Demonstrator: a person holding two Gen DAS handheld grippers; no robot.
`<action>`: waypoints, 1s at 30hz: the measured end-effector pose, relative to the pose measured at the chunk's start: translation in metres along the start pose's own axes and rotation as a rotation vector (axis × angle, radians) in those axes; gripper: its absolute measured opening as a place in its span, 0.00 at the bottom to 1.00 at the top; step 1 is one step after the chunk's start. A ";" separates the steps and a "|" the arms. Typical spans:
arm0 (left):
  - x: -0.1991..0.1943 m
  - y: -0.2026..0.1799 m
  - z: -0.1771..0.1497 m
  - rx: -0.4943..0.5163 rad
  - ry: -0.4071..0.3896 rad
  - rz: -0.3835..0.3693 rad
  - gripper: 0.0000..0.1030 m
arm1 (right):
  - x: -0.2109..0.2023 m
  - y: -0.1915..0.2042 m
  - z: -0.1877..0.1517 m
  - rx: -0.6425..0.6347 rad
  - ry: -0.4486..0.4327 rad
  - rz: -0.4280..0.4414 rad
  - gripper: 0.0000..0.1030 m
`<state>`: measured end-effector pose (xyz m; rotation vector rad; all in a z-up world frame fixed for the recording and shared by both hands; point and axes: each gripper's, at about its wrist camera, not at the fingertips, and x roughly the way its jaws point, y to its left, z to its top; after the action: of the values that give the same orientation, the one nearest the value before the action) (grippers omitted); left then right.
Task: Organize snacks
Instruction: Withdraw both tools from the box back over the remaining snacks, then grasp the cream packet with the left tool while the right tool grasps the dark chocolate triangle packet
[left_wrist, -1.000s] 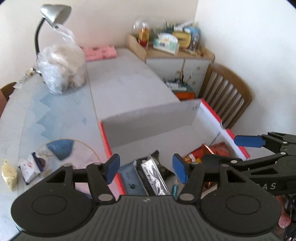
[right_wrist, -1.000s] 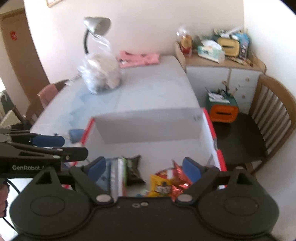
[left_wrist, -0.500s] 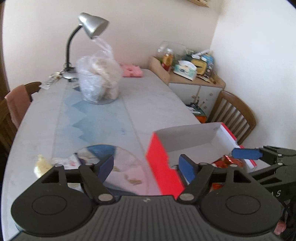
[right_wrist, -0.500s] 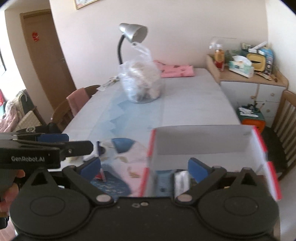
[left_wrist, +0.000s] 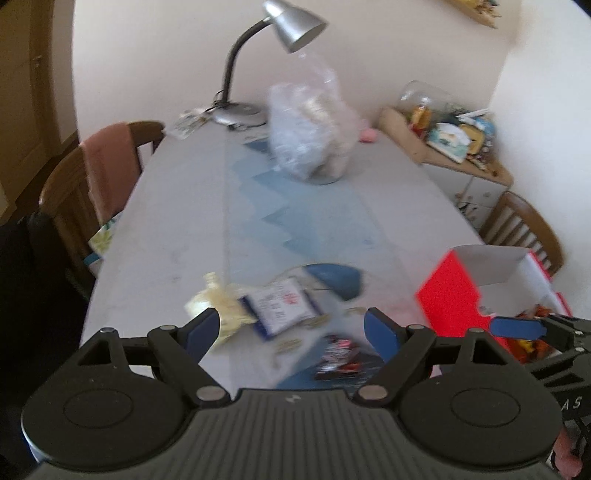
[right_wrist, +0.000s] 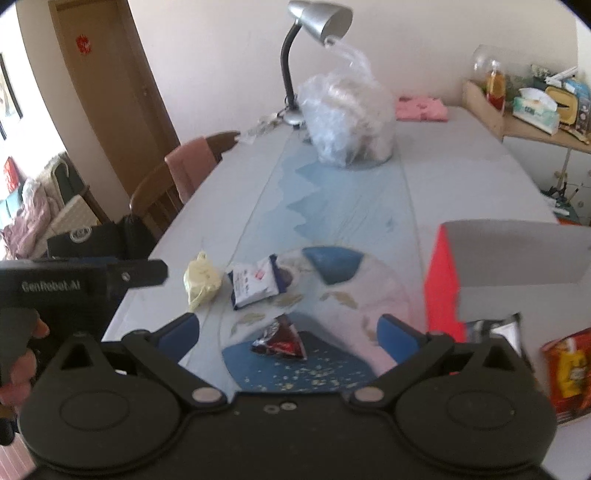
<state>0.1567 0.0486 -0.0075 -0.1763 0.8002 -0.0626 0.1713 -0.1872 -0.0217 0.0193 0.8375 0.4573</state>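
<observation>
Three loose snacks lie on the table: a pale yellow packet (left_wrist: 218, 308) (right_wrist: 201, 280), a white and blue packet (left_wrist: 282, 301) (right_wrist: 255, 282), and a dark red packet (left_wrist: 338, 356) (right_wrist: 280, 339) on a round mat. A red box (left_wrist: 448, 291) (right_wrist: 443, 280) at the right holds more snacks, among them an orange chip bag (right_wrist: 567, 365). My left gripper (left_wrist: 291, 328) is open and empty above the loose packets. My right gripper (right_wrist: 288, 332) is open and empty, with the dark red packet between its fingers in view.
A clear plastic bag (right_wrist: 347, 122) and a grey desk lamp (right_wrist: 317, 22) stand at the far end of the table. Wooden chairs stand on the left (left_wrist: 92, 177) and the right (left_wrist: 524, 225). A cluttered side cabinet (right_wrist: 535, 110) is at the far right.
Both grippers have swung left, away from the inside of the red box, and now face the loose packets on the table. Both stay open and empty.
</observation>
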 end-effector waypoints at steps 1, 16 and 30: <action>0.004 0.008 0.000 -0.005 0.007 0.005 0.83 | 0.008 0.004 -0.001 0.000 0.012 -0.004 1.00; 0.096 0.084 0.015 -0.199 0.205 0.003 0.83 | 0.104 0.023 -0.016 -0.045 0.184 -0.026 0.96; 0.154 0.096 0.017 -0.268 0.324 0.006 0.69 | 0.151 0.021 -0.019 -0.059 0.259 -0.034 0.81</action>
<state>0.2750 0.1267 -0.1230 -0.4250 1.1320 0.0235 0.2371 -0.1115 -0.1376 -0.1106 1.0768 0.4586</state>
